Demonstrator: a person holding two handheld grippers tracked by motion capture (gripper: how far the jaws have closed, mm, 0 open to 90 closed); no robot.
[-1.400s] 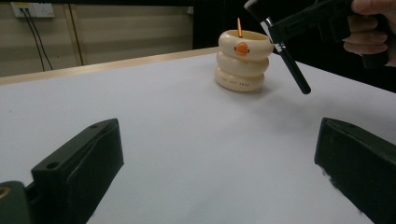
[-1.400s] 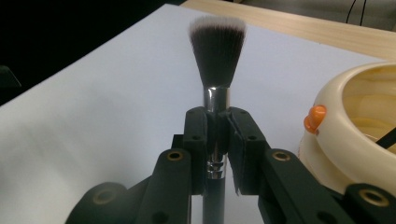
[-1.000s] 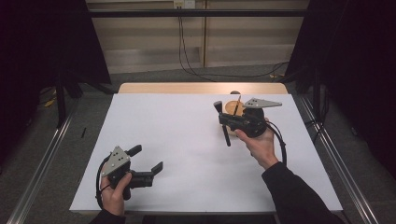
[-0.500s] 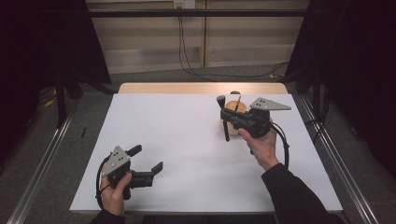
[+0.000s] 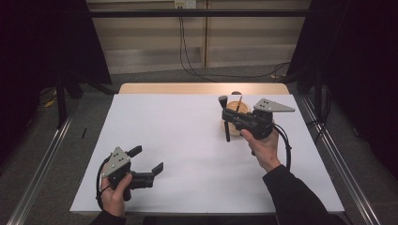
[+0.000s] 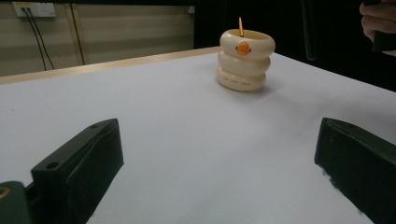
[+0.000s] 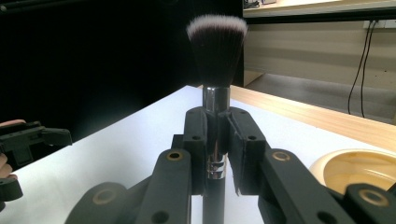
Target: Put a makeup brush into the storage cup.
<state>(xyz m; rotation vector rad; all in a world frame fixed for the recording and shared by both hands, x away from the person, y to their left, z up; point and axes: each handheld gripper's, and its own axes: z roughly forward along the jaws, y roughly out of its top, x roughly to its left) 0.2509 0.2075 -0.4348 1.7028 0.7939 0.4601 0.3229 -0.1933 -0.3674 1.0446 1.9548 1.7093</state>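
Note:
My right gripper (image 5: 226,116) is shut on a black makeup brush (image 5: 225,123), held upright above the table's far right part. In the right gripper view the jaws clamp the brush (image 7: 216,46) at its silver collar, with the white-tipped bristles pointing up. Just behind stands a cream ringed holder (image 5: 233,125) with a thin orange stick (image 5: 239,103) in it. In the left gripper view this holder (image 6: 245,60) is upright on the white sheet. My left gripper (image 5: 146,159) rests near the front left, open, with nothing between its jaws.
A white sheet (image 5: 187,140) covers the table, and a wooden strip (image 5: 202,88) shows along the far edge. Metal rails (image 5: 47,154) run along both sides of the table. Cables hang down the back wall (image 5: 183,42).
My right gripper has shifted slightly left and up with the brush. The left gripper has stayed where it was.

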